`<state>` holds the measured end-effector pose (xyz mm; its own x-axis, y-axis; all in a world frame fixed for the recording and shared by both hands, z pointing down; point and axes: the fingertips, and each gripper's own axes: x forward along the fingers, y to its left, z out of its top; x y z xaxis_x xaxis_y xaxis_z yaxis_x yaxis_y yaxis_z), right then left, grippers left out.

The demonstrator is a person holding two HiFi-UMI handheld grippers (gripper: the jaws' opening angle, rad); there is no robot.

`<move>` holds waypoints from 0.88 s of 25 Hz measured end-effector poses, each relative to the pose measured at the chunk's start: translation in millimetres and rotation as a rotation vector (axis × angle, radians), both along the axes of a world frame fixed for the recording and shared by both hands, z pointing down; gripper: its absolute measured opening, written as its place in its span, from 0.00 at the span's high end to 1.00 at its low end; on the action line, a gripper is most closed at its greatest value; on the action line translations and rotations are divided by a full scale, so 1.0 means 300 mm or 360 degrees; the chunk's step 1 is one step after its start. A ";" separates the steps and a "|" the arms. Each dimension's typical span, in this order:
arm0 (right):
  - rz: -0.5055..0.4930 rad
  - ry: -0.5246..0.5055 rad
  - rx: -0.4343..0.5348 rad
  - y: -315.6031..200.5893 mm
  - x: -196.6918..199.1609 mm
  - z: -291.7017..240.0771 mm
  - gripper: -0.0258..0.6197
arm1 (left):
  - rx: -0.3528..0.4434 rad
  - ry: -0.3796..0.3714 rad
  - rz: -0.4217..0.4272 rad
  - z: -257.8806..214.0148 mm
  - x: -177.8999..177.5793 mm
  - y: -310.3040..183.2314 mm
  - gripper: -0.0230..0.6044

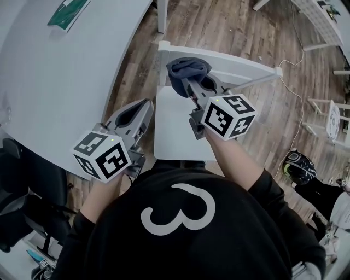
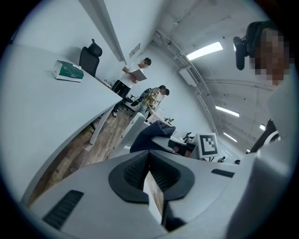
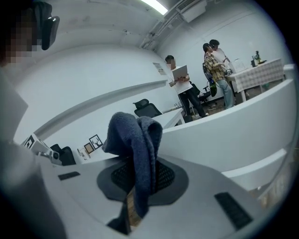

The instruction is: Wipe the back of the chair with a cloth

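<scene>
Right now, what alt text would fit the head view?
Seen from above, the right gripper is shut on a dark blue cloth at the top rail of a white chair. The left gripper, shut and empty, hangs beside a white table.

A large curved white table [image 1: 60, 82] is spreading over the left of the head view above a brown wood-plank floor [image 1: 229, 33], with a flat green and white box [image 1: 66, 12] lying near its far edge and a black swivel office chair [image 1: 22, 180] sitting just beside its near edge. A thin white cable [image 1: 301, 101] is trailing across the planks at the right. In the right gripper view, a person in a white top [image 3: 180, 81] is standing with an open laptop, near two more people [image 3: 216, 60] standing beside a table with a check-patterned covering [image 3: 259, 74].
</scene>
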<state>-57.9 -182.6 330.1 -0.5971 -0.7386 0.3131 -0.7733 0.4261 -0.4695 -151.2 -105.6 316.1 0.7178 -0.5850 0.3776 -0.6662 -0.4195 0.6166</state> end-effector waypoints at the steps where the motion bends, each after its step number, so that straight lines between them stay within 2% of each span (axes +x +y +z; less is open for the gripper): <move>1: 0.0011 0.0015 -0.0003 -0.009 -0.005 0.010 0.88 | -0.0004 0.0006 0.0001 0.004 -0.003 -0.003 0.94; 8: 0.0159 0.0024 -0.0040 -0.058 -0.010 0.060 0.88 | -0.0021 0.0028 -0.0012 0.029 -0.027 -0.012 0.94; 22: 0.0207 0.0052 -0.0031 -0.087 -0.026 0.075 0.88 | -0.0033 0.0042 -0.0081 0.047 -0.057 -0.023 0.94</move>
